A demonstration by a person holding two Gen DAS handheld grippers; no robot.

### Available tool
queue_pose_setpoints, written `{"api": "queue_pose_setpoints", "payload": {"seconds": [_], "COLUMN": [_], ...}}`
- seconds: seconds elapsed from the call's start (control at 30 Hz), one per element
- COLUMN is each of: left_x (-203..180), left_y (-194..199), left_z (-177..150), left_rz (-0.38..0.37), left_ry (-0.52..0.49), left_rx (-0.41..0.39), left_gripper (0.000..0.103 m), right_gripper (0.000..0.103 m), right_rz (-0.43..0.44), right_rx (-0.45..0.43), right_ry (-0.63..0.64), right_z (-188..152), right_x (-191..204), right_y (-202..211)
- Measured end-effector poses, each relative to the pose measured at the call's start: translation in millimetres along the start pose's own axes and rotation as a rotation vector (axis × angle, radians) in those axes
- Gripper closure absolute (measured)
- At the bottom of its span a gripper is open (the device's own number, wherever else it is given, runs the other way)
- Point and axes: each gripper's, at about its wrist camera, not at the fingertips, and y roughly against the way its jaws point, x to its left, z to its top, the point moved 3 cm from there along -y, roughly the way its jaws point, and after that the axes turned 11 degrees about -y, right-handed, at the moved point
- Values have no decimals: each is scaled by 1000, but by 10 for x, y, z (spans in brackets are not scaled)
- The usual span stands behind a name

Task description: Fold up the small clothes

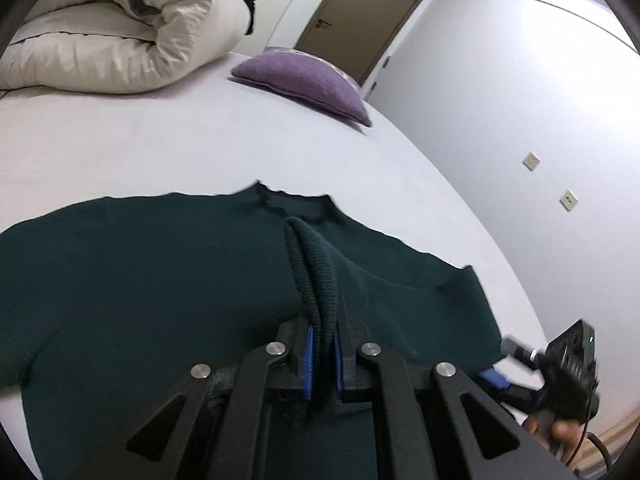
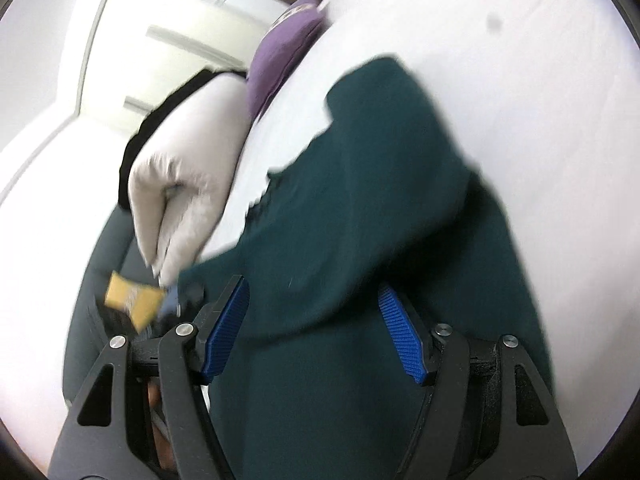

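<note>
A dark green knit sweater lies spread on the white bed, neckline toward the far side. My left gripper is shut on a ribbed cuff of the sweater, which stands up in a fold between the blue pads. In the blurred right wrist view, my right gripper hangs open over the sweater. Its blue pads stand wide apart and the fabric lies below them, not pinched. A hand holds that gripper at the lower right edge of the left wrist view.
A rolled cream duvet lies at the far left of the bed, with a purple cushion at the far edge. Behind them are a brown door and a white wall with sockets. The bed's edge curves down the right side.
</note>
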Motion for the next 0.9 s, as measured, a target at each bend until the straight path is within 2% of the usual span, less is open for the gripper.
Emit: {"api": "queue_pose_setpoints", "payload": {"seconds": [0.13,0.23,0.27,0.33,0.63,0.7,0.77,0.83,0.9], "left_x": [237,340,368,377,471,539,581,588,595], "left_y": [-135,-208,-232,-285,-273,-282,-289,-288,-278], "left_z": [-56,-114,-146,-199,-317,-342,-350,-361,-365], "left_rz": [65,77,75,82,55,27,8,1,-4], "left_ry": [7,31,42,49,89,126,147,151,152], "left_rx": [8,5,7,18,3,2,2,-6,-14], "left_gripper": [95,95,95,94,94,93,91,91,91], "right_gripper": [38,47,52,55,53,53,51,51,51], "right_rz": [14,58,63,64,71,32,-45,-167,-224], "right_rx": [-81,-104,-106,-114,-139,-148,-152,-192,-240], "right_ry": [-120,-191,-195,-177,-200,-217,-182,-78,24], "right_z": [382,540,554,537,404,362,324,326,407], "right_x": [-142,-292,-326,-364,-427,-433,-378,-236,-74], "right_y": [17,56,73,88,231,301,395,531,615]}}
